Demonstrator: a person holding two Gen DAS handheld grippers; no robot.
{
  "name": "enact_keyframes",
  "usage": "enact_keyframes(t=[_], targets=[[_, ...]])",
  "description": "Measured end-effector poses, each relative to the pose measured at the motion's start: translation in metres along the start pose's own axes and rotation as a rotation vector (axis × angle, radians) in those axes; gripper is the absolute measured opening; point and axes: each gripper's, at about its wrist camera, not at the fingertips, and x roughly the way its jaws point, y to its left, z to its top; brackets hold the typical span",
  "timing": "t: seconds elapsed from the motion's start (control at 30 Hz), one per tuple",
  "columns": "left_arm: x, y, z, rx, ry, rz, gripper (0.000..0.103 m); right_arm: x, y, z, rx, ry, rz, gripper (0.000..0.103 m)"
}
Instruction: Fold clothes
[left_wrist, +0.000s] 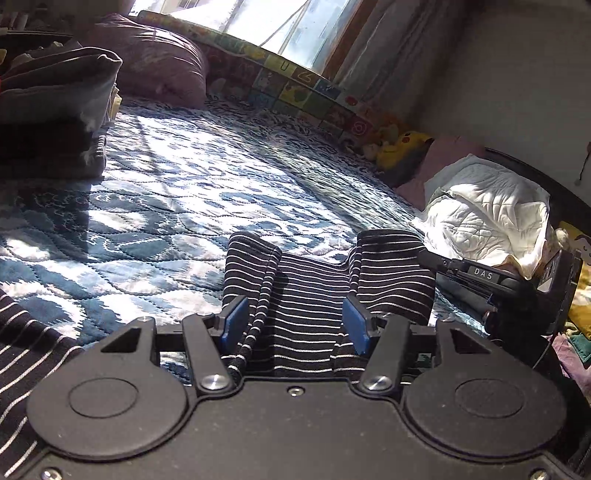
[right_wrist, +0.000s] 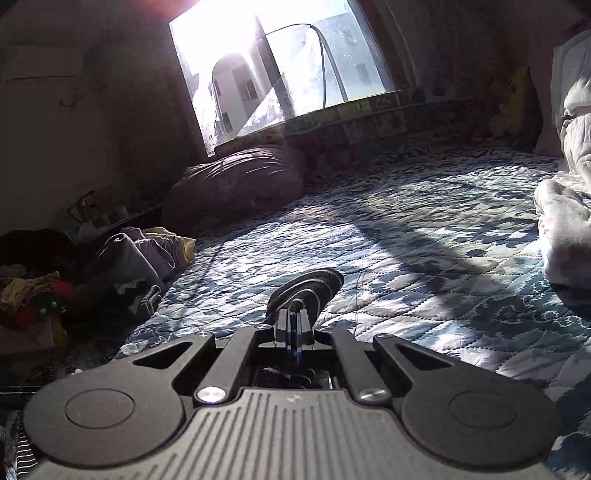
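The black garment with thin white stripes (left_wrist: 295, 295) lies bunched near the bed's (left_wrist: 184, 184) front edge, between the spread-apart left gripper (left_wrist: 293, 325). The right gripper (right_wrist: 294, 328) is clamped on its fabric, held low over the quilt.

Both wrist cameras sit low and close over the blue-and-white quilted bedspread (left_wrist: 177, 192), looking along it toward the sunlit window (right_wrist: 280, 59). Both show the bedspread (right_wrist: 424, 236), the window (left_wrist: 258, 22), and the purple pillow (left_wrist: 155, 62) (right_wrist: 236, 184) below the window.
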Motion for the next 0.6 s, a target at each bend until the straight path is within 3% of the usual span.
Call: enact_keyframes(t=[0.13, 0.3, 0.6], targets=[[0.007, -0.015, -0.006, 0.060, 0.033, -0.049, 0.056, -0.016, -0.004, 0.010, -0.016, 0.003, -0.042, 0.005], [0.007, -0.024, -0.010, 0.063, 0.028, -0.115, 0.056, -0.033, -0.014, 0.031, -0.053, 0.031, -0.103, 0.005], [0.006, -0.036, -0.016, 0.085, 0.034, -0.157, 0.056, -0.077, -0.052, 0.036, -0.117, 0.080, -0.272, 0.005]])
